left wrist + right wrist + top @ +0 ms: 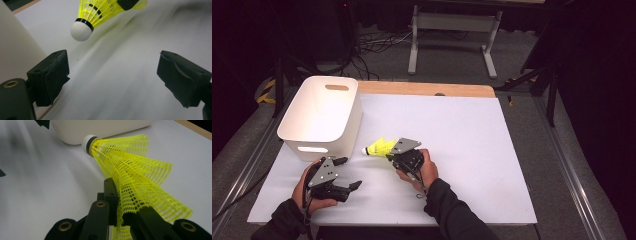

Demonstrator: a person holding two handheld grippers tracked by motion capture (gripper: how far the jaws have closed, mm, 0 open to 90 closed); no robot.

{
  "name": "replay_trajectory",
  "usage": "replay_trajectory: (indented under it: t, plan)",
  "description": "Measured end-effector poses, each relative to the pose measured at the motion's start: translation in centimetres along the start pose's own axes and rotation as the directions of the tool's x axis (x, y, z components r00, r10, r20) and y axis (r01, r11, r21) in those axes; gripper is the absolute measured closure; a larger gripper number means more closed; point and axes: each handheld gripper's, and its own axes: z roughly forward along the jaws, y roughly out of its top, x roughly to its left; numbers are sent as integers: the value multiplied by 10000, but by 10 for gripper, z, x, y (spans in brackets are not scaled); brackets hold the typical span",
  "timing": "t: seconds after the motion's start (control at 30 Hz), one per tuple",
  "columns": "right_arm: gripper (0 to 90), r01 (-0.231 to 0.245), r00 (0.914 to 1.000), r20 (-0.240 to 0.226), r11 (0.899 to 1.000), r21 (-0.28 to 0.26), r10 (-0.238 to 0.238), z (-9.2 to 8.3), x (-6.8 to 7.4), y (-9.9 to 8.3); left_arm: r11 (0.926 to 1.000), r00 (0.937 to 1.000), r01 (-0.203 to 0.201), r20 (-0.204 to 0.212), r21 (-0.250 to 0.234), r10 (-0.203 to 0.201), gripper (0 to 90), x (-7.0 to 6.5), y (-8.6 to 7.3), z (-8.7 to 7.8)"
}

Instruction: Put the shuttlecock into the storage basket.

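A yellow shuttlecock (379, 148) was held off the white table sheet (462, 150), its mesh skirt pinched between the pressed-together jaws of the right gripper (393, 152). In the right gripper view the skirt (135, 177) was seen flattened where the jaws clamped it, the white cork tip (87, 141) pointed away toward the white bin (100, 128). From the high view, the shuttlecock was placed just beside the bin's (319, 117) near right corner, not touching it. The left gripper (347, 174) was rested near the table's front edge, jaws spread wide with nothing between them; in its own view the cork (80, 30) was seen above and beyond them.
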Motion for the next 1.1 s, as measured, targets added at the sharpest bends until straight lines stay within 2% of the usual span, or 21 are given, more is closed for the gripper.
replay_trajectory:
  t: [0.2,0.4,0.47,0.57,0.83,0.87,0.93,1.0,1.1]
  plan:
    - [879,-109,9999,-40,9998,-151,109,-18,-3,-15,9999,9999,25,105,-112,-24,120,-2,4,4]
    - [879,-49,10000,-44,9994,-333,47,-35,-5,-25,9999,9996,-94,259,-122,97,121,-7,10,11]
    - [879,35,10000,-41,9993,-381,-36,-44,-5,-31,9997,9989,-242,401,-81,245,120,-10,16,17]
    - [879,119,9998,-131,9994,-337,-123,-49,-3,-35,9997,9982,-258,543,-38,260,120,-14,22,22]
    - [878,605,9974,-370,9974,-385,-619,-65,3,-32,9981,9935,-608,975,101,596,138,-22,33,39]
    - [878,654,9970,-395,9971,-397,-670,-65,4,-32,9986,9926,-515,1104,87,502,140,-22,34,41]
    - [877,782,9958,-455,9962,-383,-799,-67,5,-30,9986,9925,-518,1112,54,509,149,-21,36,45]
    - [877,937,9937,-586,9951,-321,-954,-68,5,-29,9986,9913,-526,1216,69,514,155,-20,39,47]
    - [876,1445,9868,-735,9895,-26,-1443,-71,7,-27,9981,9900,-588,1296,175,560,192,-20,42,52]
